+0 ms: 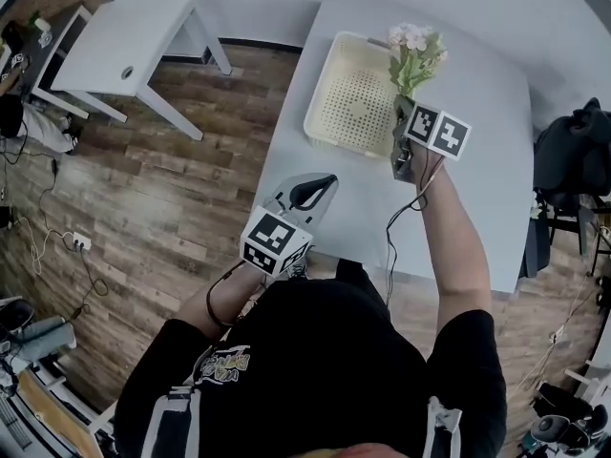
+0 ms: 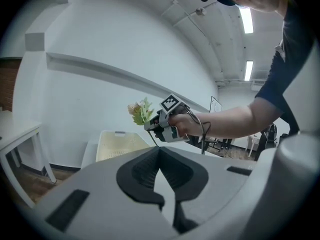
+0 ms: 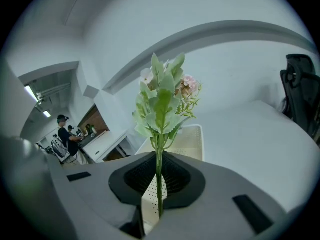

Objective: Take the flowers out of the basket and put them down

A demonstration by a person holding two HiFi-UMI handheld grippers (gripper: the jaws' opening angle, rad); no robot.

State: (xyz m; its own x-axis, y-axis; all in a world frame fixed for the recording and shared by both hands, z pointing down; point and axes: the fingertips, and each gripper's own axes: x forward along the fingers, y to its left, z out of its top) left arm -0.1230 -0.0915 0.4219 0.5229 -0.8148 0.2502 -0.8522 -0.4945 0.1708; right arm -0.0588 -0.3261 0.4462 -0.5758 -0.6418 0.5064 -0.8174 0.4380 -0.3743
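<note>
Wood floor point(image 1: 143, 198) far left with a small white side table point(image 1: 134, 51) on it; neither is in play. White tabletop point(image 1: 477, 160) carries the job.

Left hand-held gripper point(image 1: 310, 191) hovers over the near-left part of the tabletop, jaws closed together with nothing between them, well apart from everything else. It is not steadying anything.

Basket point(image 1: 325, 93), cream and perforated, sits beyond and to the right of that hand-held gripper. It looks empty, and it lies just left of and below the right hand-held gripper.

Flowers point(image 1: 415, 55), pale pink blooms with green leaves, are out of the basket and in the air, upright, standing straight out past the tips of the right hand-held gripper point(image 1: 401, 113). Its own view shows it clenched on the thin green stem point(image 3: 159, 184), low down, with the whole bloom head above the jaws.

Black chair point(image 1: 573, 151) stands off the right edge, not involved.

Risks, as I judge them:
- Grip sits on one skinny stem far from the heavy top, so a quick swing could make the bunch pivot or slide through the jaws.
- Lowering too close to the left could snag leaves on the basket rim and drag the light basket.
- Letting go while high may make the flowers bounce or roll toward the tabletop edge.
- Squeezing harder could crush or kink the stem.
</note>
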